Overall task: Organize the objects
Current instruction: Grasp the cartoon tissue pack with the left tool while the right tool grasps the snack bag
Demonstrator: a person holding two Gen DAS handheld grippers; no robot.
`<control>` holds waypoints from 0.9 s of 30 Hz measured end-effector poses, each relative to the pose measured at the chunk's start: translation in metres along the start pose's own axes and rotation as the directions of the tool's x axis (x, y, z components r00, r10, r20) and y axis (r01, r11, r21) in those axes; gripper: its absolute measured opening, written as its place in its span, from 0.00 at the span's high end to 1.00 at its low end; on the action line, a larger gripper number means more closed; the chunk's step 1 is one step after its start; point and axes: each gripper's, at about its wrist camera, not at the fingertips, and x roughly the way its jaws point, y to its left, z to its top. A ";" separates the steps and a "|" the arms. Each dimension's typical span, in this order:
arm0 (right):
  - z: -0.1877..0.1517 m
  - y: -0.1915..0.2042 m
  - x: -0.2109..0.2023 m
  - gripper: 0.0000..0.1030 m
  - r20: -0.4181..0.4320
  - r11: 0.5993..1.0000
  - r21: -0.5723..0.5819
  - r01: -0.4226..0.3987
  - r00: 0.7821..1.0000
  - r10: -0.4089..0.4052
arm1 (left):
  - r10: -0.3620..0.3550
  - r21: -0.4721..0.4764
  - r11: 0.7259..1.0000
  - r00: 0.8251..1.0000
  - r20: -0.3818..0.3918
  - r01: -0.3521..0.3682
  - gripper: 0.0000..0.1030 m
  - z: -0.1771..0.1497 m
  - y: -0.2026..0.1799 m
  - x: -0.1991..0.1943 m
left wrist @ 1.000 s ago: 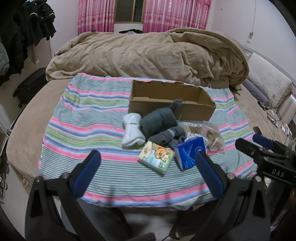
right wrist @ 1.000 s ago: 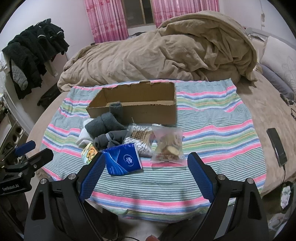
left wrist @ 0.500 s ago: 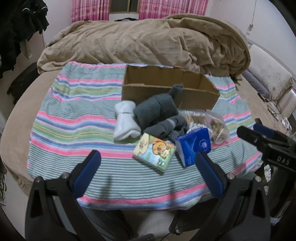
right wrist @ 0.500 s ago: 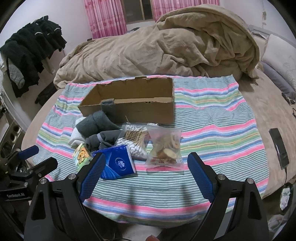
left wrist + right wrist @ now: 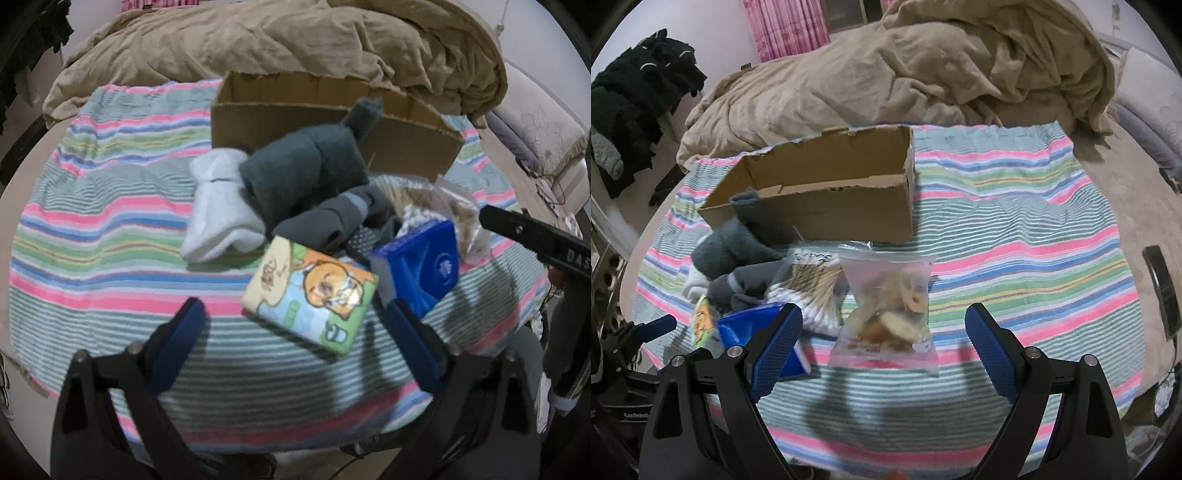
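We work on a bed (image 5: 1115,206) spread with a striped towel (image 5: 1015,236), which gives the clutter a flat sorting ground. A cardboard box (image 5: 827,206) sits open-topped behind the pile, probably the place for it all. In front lie grey socks (image 5: 306,170), white socks (image 5: 218,218), a cartoon packet (image 5: 310,295), a blue packet (image 5: 424,266), a swab bag (image 5: 812,284) and a snack bag (image 5: 890,306). Our left tongs (image 5: 291,347) hover apart before the cartoon packet; our right tongs (image 5: 882,347) hang apart around the snack bag, empty.

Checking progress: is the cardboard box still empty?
Apparently empty: the cardboard box shows bare inner walls; its floor is hidden. The grey sock leans outside.
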 end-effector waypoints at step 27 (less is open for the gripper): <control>0.002 0.005 -0.021 0.57 0.020 0.999 0.002 -0.053 0.998 0.053 | -0.056 0.042 0.998 0.990 0.132 0.051 0.31 0.010 -0.007 -0.052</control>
